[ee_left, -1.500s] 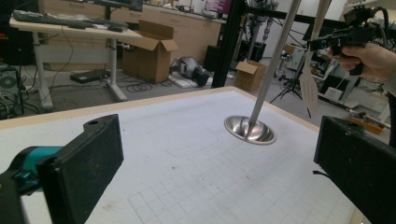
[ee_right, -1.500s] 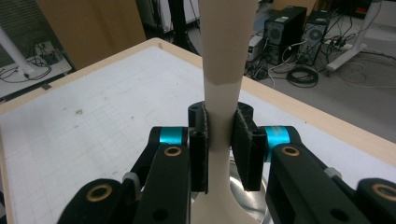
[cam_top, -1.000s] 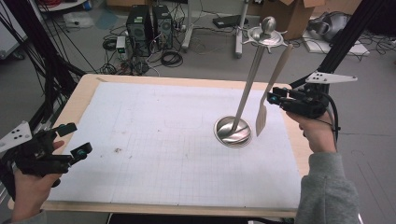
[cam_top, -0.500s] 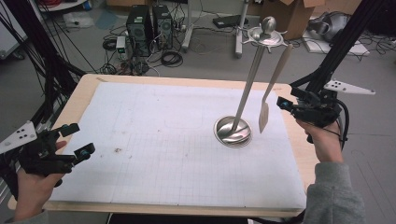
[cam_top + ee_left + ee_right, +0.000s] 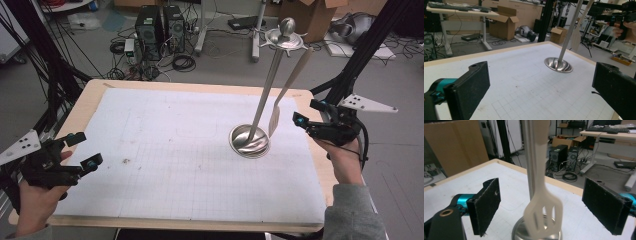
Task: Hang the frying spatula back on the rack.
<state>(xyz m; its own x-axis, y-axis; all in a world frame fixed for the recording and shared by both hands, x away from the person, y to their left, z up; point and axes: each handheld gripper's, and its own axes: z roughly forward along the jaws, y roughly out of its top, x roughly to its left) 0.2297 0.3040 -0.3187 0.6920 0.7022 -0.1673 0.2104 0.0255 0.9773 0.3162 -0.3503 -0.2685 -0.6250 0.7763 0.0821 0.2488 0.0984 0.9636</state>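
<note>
The right gripper sits at the right of the high view, just right of the white slotted spatula that hangs from the top of a metal utensil stand. Its jaws stand wide apart and have just been opening; nothing is pressed between the pads. In the right gripper view the spatula's slotted blade dangles in the lower middle of the frame, in the gap between the two black pads but clear of both, with the stand's pole directly behind it. The blade looks slightly blurred there.

The stand's round, ribbed base rests on the white gridded sheet that covers the wooden table, right of centre in the high view. Its pole leans up towards the upper right of that frame, ending in a knobbed cap with hooks, and the spatula handle runs down from one hook.

The left gripper is at the lower left of the high view, over the table's near left edge and well apart from the stand. Its jaws are spread wide too, with only bare sheet between them in the left gripper view.
</note>
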